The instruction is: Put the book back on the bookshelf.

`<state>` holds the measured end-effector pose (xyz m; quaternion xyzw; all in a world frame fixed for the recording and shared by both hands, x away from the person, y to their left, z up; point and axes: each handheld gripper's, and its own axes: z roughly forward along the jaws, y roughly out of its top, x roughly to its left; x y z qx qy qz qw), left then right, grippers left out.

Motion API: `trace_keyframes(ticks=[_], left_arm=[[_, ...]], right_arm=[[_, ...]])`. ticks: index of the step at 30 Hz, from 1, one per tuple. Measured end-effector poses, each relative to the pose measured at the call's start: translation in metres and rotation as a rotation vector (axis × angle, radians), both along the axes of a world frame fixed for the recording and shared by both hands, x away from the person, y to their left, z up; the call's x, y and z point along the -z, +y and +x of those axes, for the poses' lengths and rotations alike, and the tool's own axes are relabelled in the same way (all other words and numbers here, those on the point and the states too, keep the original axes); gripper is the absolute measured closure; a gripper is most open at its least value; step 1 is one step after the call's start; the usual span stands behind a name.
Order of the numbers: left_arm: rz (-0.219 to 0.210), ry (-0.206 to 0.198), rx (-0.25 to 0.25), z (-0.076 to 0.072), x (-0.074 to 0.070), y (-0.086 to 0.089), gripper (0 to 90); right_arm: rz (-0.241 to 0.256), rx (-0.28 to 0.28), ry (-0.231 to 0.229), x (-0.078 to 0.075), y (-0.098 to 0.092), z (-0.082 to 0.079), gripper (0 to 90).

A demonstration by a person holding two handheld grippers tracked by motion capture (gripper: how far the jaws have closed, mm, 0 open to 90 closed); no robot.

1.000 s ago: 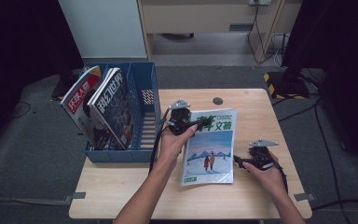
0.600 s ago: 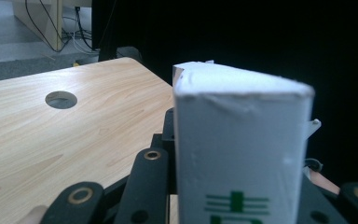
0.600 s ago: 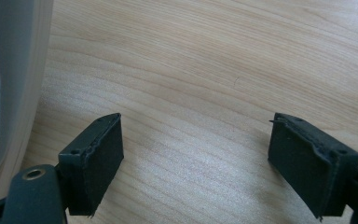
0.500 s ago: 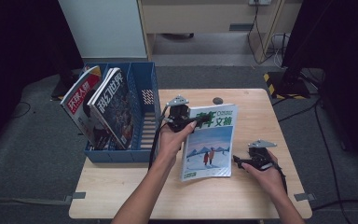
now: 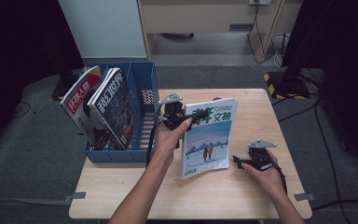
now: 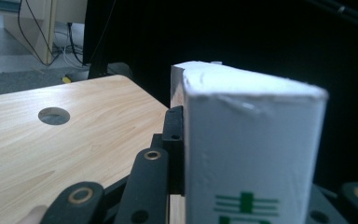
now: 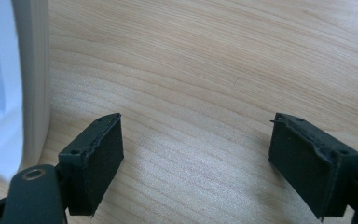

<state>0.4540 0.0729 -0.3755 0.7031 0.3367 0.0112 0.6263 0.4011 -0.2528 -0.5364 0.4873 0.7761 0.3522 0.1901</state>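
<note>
the left gripper [image 5: 192, 120], jaws pinching the magazine [image 5: 207, 140], has tipped its top edge up since a second ago, readying it for the blue rack [image 5: 142, 95]; the right gripper [image 5: 237, 161] rests spread.

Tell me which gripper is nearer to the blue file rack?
Left. The left gripper grips the magazine at its top edge, just beside the blue file rack. The right gripper sits open beyond the magazine's lower right corner, much farther away.

Bare forearms, no sleeves. Both grippers are black: the left gripper [image 5: 193, 118] trails a black cable, the right gripper [image 5: 237, 160] carries a grey three-cornered plate; brass-ringed pivots and square black pads [image 7: 98, 158].
</note>
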Motion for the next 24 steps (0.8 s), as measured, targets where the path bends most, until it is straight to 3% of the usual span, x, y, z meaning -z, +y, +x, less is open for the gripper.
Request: trace_keyframes(ticks=[6,17,24], left_arm=[[-0.013,-0.023,-0.007,0.000,-0.008,0.010,73.4],[0.006,-0.051,-0.055,-0.004,-0.017,0.028,73.4],[-0.005,-0.064,-0.097,-0.008,-0.025,0.039,73.4]], right_arm=[[-0.003,0.001,-0.002,0.000,0.000,0.000,17.7],[-0.010,-0.003,-0.007,0.001,0.001,0.000,17.7],[-0.011,-0.004,-0.005,0.001,0.001,0.000,17.7]])
